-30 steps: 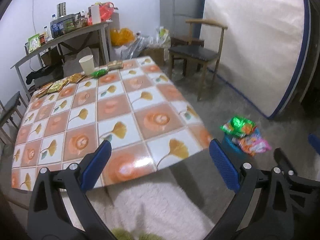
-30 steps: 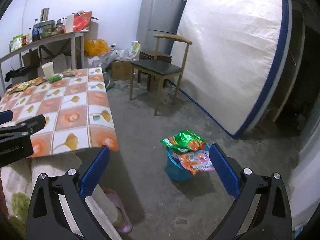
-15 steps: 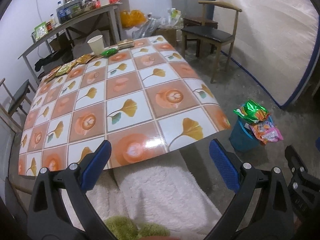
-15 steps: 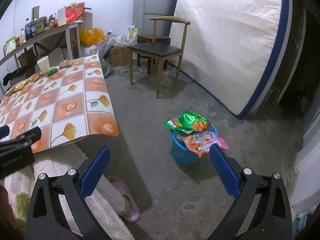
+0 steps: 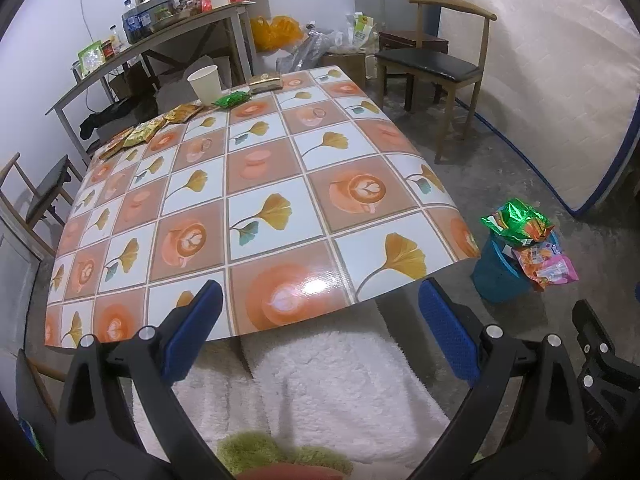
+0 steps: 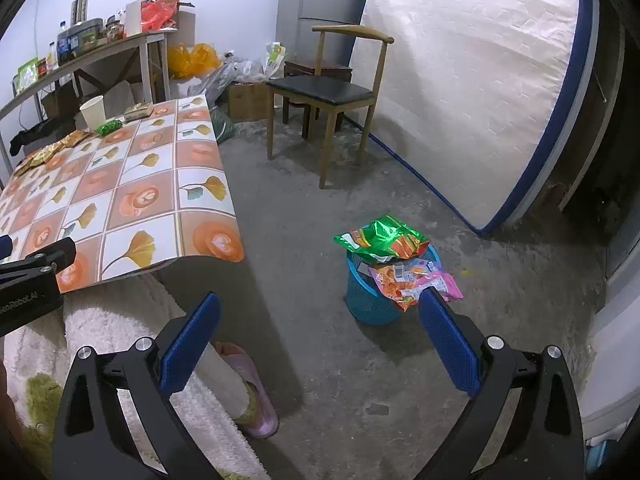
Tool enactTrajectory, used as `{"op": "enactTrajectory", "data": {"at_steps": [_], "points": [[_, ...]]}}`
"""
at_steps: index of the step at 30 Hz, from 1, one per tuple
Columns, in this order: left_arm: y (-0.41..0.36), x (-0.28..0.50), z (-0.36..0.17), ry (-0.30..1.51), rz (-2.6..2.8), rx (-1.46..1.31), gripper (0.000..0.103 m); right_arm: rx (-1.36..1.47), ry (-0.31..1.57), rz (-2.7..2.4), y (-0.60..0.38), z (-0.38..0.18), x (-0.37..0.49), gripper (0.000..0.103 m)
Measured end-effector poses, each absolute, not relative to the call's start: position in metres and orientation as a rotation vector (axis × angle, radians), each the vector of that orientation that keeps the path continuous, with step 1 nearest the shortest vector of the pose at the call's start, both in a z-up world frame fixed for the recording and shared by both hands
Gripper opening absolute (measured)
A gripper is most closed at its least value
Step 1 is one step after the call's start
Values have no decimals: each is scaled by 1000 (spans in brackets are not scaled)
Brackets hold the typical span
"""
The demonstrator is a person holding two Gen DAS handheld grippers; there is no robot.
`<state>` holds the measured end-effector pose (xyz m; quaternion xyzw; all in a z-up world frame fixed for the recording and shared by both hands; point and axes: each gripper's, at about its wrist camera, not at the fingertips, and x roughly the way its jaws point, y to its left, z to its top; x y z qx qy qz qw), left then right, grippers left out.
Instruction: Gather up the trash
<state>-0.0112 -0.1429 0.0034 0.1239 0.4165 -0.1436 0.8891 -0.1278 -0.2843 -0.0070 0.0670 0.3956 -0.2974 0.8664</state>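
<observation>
Left wrist view: the left gripper (image 5: 318,326) is spread wide and holds nothing, poised over the near edge of the tiled-pattern surface (image 5: 256,208). At the far edge of that surface stand a paper cup (image 5: 205,84), a green wrapper (image 5: 231,99) just beside it, a gold packet (image 5: 265,81) and a row of yellow snack packets (image 5: 154,129). On the floor to the right, a blue trash basket (image 5: 500,278) is overfilled with snack bags (image 5: 518,226). Right wrist view: the right gripper (image 6: 318,328) is likewise spread and empty, above the concrete floor (image 6: 312,200). The basket (image 6: 374,300) sits near its right finger, with a green bag (image 6: 380,238) on top and a pink wrapper (image 6: 424,282) hanging over the rim. A wooden chair (image 6: 332,92) stands beyond.
</observation>
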Motion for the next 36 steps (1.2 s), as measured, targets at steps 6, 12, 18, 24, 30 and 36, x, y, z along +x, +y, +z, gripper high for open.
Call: {"op": "enactTrajectory", "data": {"at_steps": [6, 12, 18, 24, 30, 36], "points": [[-141, -9, 2, 875, -290, 260, 94, 138, 828, -623, -284, -7, -127, 96], [-139, -8, 1, 878, -288, 258, 94, 135, 827, -620, -283, -8, -126, 96], [-138, -7, 0, 883, -287, 256, 94, 134, 826, -618, -282, -9, -125, 96], [-136, -5, -1, 885, -288, 256, 94, 125, 826, -613, -279, -10, -121, 96], [-134, -5, -2, 890, -287, 252, 94, 126, 828, -611, -279, -10, -121, 96], [-133, -5, -2, 890, -288, 253, 94, 116, 828, -603, -278, -7, -120, 96]]}}
